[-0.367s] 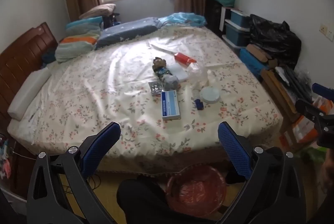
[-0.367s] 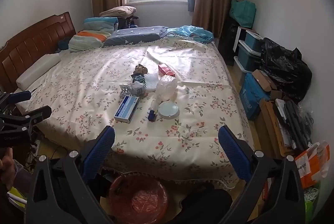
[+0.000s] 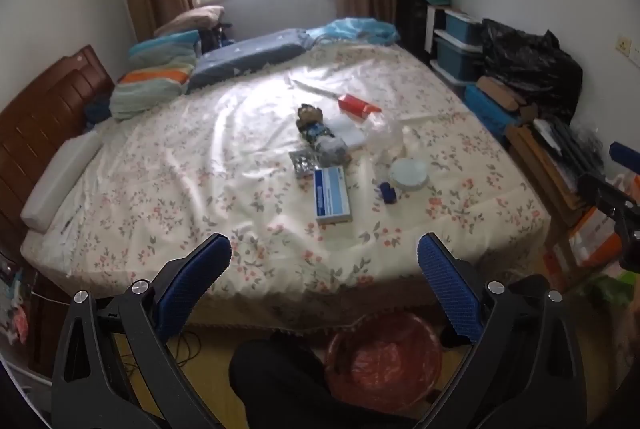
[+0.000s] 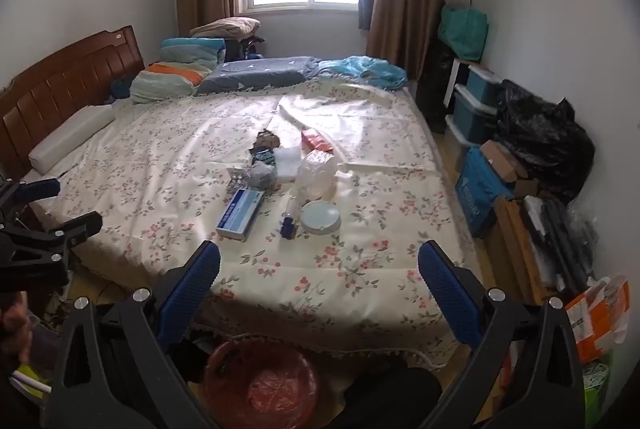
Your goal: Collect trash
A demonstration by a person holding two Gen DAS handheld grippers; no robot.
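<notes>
Gaping fingers of both grippers (image 3: pixel 324 269) (image 4: pixel 319 273) empty, hiding the red bin's (image 3: pixel 384 361) rim.

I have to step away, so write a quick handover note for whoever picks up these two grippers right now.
Left gripper: open, empty, hovering short of the bed's near edge.
Right gripper: open, empty, likewise short of the bed.
Trash lies mid-bed on the floral sheet: flat blue-and-white cardboard box, round pale lid, small dark-blue cap, crumpled clear plastic bag, red carton, foil blister pack, and a wrapper pile.
Red mesh bin, plastic-lined, stands on the floor below the grippers.
Done: nothing picked up.
Left: every piece into the bin.
</notes>
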